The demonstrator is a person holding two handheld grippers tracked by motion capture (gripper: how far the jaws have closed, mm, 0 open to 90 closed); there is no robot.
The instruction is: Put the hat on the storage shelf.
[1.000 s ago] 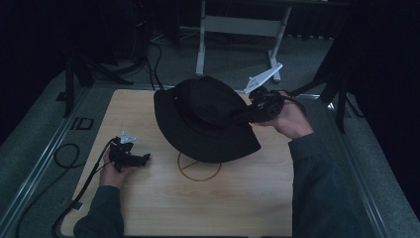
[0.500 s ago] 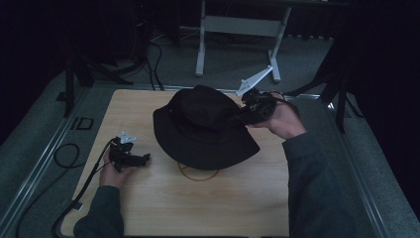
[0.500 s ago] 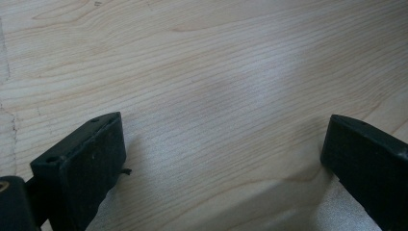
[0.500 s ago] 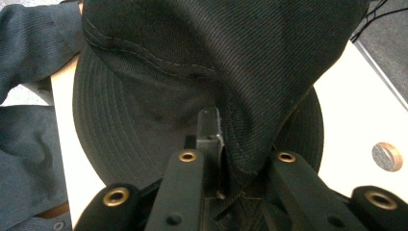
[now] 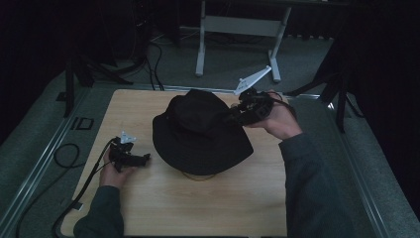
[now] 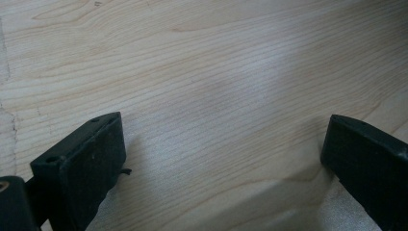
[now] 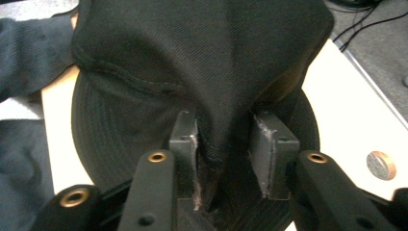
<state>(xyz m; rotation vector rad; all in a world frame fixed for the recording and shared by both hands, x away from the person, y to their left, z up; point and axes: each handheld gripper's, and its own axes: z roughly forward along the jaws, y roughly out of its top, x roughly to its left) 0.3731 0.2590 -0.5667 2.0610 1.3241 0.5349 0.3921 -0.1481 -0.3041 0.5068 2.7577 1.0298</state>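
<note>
Near the middle of the desk, a black hat sits with its crown up, and a thin ring peeks from under its near brim. The right hand-held gripper pinches a fold of the crown's cloth between its jaws, which the right gripper view shows gathered tight. The left hand-held gripper rests on bare wood just left of the brim, jaws spread wide and holding nothing. The step looks like placing or lifting the hat over the ring; keeping the pinch firm and the hat level should stop the brim dragging the ring aside.
</note>
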